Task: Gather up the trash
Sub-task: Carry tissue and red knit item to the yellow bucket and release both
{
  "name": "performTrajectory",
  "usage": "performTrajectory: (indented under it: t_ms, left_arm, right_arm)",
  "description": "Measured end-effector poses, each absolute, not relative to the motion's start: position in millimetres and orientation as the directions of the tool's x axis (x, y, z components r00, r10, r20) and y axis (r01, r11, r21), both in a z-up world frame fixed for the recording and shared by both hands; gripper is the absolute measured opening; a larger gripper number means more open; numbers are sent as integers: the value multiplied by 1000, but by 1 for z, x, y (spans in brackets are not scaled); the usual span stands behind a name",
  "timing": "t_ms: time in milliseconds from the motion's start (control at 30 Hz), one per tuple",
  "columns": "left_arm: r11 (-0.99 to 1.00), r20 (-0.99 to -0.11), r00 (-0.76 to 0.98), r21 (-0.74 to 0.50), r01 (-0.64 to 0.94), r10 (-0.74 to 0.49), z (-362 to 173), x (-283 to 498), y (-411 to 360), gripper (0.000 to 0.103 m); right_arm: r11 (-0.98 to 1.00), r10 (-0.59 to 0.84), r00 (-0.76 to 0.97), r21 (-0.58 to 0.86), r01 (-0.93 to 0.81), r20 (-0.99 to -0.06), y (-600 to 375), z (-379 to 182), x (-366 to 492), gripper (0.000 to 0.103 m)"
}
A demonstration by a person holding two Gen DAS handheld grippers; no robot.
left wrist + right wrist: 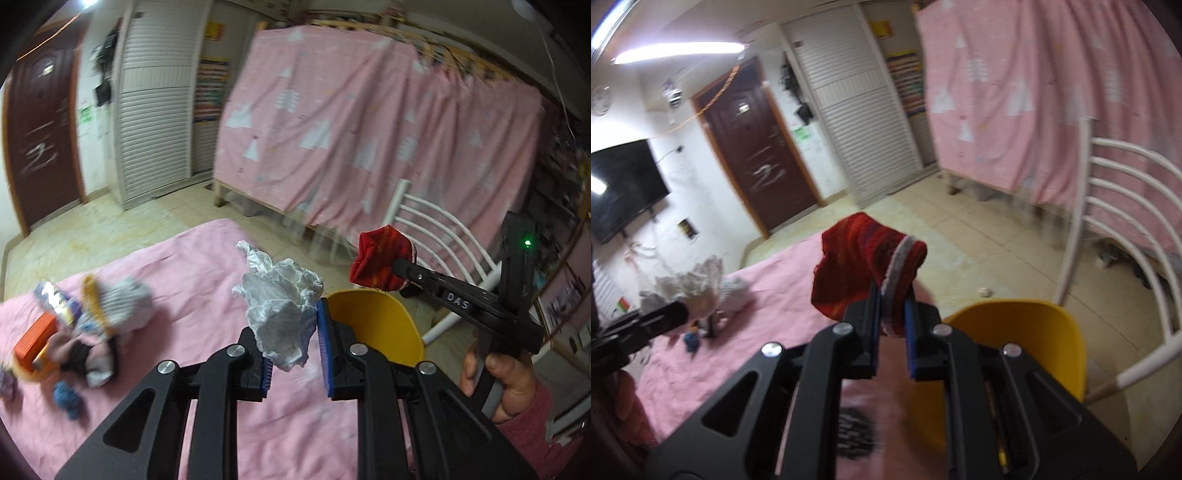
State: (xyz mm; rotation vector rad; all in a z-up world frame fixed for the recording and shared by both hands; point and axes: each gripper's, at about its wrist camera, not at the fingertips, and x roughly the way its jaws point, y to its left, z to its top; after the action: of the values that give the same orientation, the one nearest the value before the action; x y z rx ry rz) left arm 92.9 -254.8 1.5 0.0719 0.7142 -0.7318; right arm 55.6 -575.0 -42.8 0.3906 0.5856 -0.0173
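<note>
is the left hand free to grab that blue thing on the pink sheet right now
Probably not. The left tongs are already shut on a crumpled white wrapper, so nothing else fits between them. The blue thing lies off to the side on the pink sheet, uncovered.

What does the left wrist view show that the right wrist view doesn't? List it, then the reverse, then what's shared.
Left wrist only: the person's hand on the right hand-held gripper, and an orange box in the pile on the pink bedspread.

Right wrist only: a wall-mounted TV, a ceiling light and a wall clock.

Both: the crumpled white plastic clamped in the left hand-held gripper, the red cloth clamped in the right, the yellow bin, white chair, brown door and pink curtain.
</note>
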Motion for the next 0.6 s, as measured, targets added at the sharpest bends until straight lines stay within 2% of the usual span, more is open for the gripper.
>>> performTrajectory:
  t_ms: [233,333,400,533,600]
  left_arm:
    - [674,-633,442,-175,718,-636,-1,92,-324,11]
    - [640,-651,401,-174,748,-645,-9,95,-357,11]
    - [623,-666,375,-172,763,-644,-14,96,-379,11]
    - [606,-688,359,-148,782,-631,-24,95,-415,11]
    - [603,-705,343,-149,784,-621,-30,99,-430,19]
  right_arm:
    - [894,-9,816,361,266,-578,-623,-65,38,13]
    - [876,-41,809,368,311,-586,-640,-73,32,21]
    - [867,-51,809,376,327,-586,-643,-76,26,30]
    - [852,-69,813,390,349,-578,-658,-81,20,37]
    - [839,-85,817,401,368,-571,-666,-82,13,42]
